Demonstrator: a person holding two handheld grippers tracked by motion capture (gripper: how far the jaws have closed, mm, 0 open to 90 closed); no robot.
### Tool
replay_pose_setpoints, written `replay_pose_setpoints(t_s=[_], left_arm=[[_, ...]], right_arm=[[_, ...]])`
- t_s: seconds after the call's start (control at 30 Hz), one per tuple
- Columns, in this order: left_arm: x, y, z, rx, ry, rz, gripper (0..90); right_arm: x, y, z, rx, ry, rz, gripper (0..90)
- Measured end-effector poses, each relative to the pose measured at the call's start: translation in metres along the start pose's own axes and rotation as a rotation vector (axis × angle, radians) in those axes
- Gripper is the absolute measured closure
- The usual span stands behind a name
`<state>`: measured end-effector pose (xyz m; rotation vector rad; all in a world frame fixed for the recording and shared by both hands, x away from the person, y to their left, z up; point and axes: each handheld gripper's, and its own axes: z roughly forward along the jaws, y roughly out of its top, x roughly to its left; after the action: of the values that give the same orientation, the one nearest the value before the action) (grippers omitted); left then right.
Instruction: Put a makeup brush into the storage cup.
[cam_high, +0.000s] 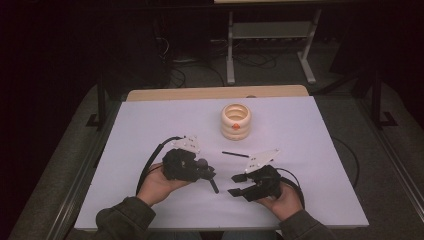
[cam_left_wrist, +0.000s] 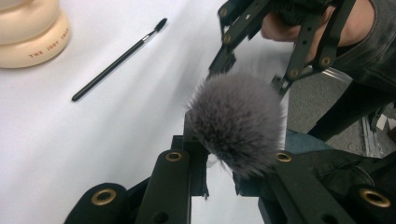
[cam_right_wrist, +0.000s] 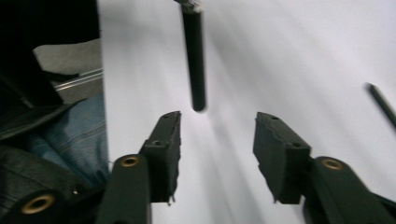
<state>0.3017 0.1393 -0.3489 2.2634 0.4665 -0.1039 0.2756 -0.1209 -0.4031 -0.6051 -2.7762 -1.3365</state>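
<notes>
High view: we log a fluffy makeup brush (cam_high: 202, 163) clamped in the left gripper (cam_high: 206, 172), handle slanting toward the right gripper (cam_high: 239, 184). Left gripper view: bristles (cam_left_wrist: 236, 119) up between closed jaws. Right gripper view: jaws parted, empty (handle tip (cam_right_wrist: 197, 88) just ahead).

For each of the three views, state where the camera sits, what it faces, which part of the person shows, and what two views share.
High view: above the table, looking forward and down; forearms, both hands.
Left gripper view: on the left gripper, which grips the fluffy brush; a hand beyond.
Right gripper view: on the open right gripper, facing that brush's handle; jeans.
Shared: the thin brush.
</notes>
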Motion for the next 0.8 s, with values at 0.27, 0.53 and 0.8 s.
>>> replay_pose_setpoints(t_s=[0.27,0.53,0.8], left_arm=[[0.009,0.008,0.000,0.006,0.017,-0.011,77.8],[0.020,0.021,0.002,0.015,0.020,-0.027,77.7],[0.029,0.039,0.000,0.018,0.037,-0.029,77.7]], right_arm=[[-0.010,-0.012,-0.026,-0.034,-0.083,0.031,43.4],[-0.018,-0.020,-0.037,-0.033,-0.135,0.051,39.8],[-0.023,-0.023,-0.040,-0.033,-0.155,0.054,37.0]])
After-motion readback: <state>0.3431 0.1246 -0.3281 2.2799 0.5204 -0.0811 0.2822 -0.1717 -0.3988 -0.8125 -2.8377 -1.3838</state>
